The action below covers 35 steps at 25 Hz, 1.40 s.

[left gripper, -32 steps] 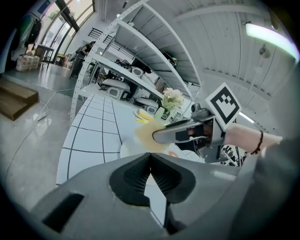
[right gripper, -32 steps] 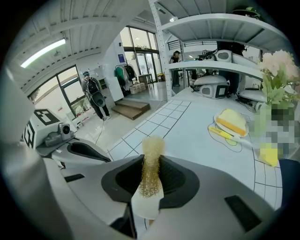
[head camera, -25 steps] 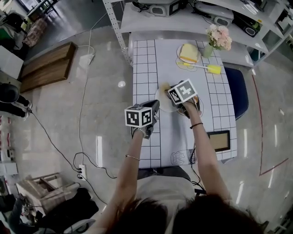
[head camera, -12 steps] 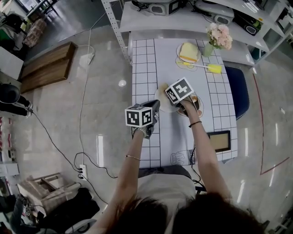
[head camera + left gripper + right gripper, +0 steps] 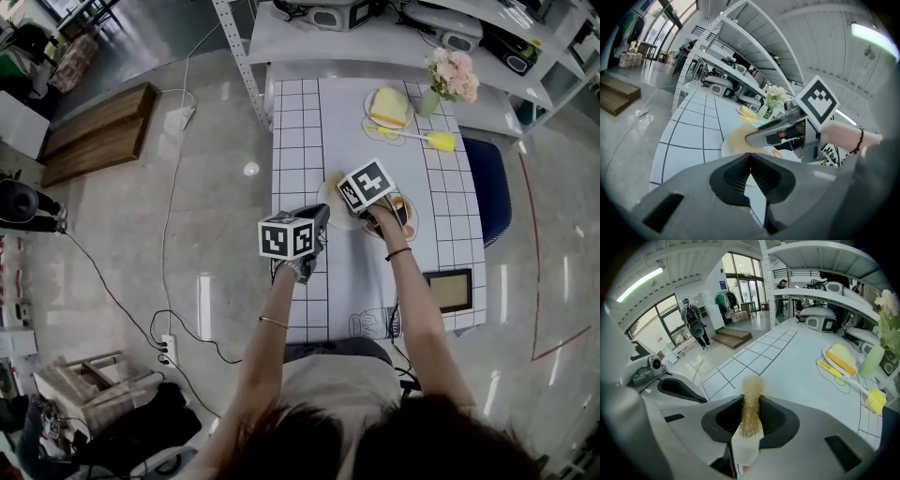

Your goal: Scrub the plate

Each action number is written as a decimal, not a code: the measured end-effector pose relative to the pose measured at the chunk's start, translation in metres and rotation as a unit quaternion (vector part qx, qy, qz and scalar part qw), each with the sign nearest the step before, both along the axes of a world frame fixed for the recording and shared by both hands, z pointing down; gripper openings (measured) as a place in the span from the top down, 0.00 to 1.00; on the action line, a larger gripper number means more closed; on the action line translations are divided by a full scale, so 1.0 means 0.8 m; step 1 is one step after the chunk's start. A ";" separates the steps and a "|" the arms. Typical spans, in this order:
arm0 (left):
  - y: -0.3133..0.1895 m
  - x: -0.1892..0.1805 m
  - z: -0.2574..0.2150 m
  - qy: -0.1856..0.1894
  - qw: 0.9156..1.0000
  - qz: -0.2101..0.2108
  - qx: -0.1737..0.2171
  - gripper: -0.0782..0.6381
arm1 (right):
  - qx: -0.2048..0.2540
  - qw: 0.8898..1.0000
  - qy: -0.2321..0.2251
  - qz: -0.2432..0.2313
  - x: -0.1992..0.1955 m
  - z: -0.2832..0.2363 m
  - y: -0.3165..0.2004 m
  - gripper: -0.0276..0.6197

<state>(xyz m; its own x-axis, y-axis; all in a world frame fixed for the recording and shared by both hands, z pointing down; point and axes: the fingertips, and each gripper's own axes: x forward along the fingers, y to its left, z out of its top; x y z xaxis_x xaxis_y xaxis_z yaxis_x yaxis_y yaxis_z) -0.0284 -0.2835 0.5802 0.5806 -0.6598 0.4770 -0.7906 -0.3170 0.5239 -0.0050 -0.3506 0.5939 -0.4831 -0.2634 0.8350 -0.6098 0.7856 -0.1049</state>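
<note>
Jaws of your right gripper (image 5: 751, 412) clamp a golden scrubber (image 5: 752, 392), its length pointing straight ahead; your left gripper (image 5: 750, 159) is closed beside the plate (image 5: 732, 142).

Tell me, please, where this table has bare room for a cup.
Two patches are bare: the far left, between the sponge dish and the table's left edge, and the near middle, between the plate and the frame. The centre is crowded by the left gripper and right gripper, the far right by brush and vase.

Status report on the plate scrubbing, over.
Left gripper shut on plate rim. Right gripper shut on gold mesh scrubber, over plate. Plate looks brown-smeared. Small dish close beside it.
</note>
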 end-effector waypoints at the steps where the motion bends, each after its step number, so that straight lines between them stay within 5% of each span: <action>1: 0.000 0.001 0.000 0.000 1.000 0.000 0.000 0.88 | 0.000 1.000 0.000 0.001 0.001 0.000 0.000 0.83; 35: 0.015 0.024 -0.004 -0.020 0.999 0.042 0.007 0.88 | 0.013 0.998 0.031 0.049 0.054 0.000 -0.011 0.83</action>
